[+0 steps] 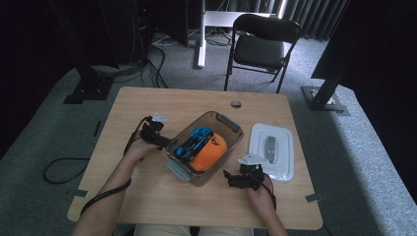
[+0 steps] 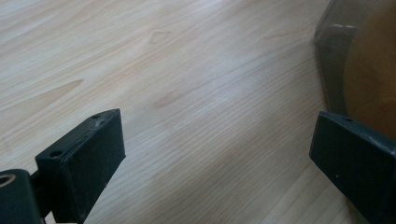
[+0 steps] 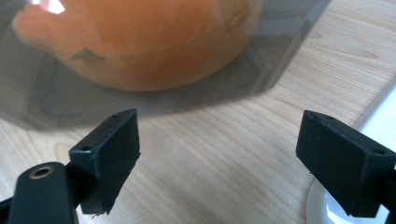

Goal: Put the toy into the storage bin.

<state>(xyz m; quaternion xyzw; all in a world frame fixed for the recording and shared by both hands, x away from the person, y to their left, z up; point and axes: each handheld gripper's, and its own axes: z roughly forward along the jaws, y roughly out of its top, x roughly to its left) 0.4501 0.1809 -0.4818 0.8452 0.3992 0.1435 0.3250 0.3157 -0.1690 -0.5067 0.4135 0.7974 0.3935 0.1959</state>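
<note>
Black left hand-held gripper (image 1: 169, 143), black right hand-held gripper (image 1: 227, 177), blocky screw-holed jaws, grey top plates, trailing black cables

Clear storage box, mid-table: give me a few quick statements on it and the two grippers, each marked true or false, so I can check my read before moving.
1. The clear box holds an orange plush and a blue toy car. True.
2. The white lid is clipped on the box. False: it lies flat on the table, apart from the box on the right gripper's side.
3. The left gripper has its jaws spread. True.
4. The right gripper is shut on the lid. False: its jaws are open with nothing between them.
5. The grippers sit on opposite sides of the box. True.
</note>
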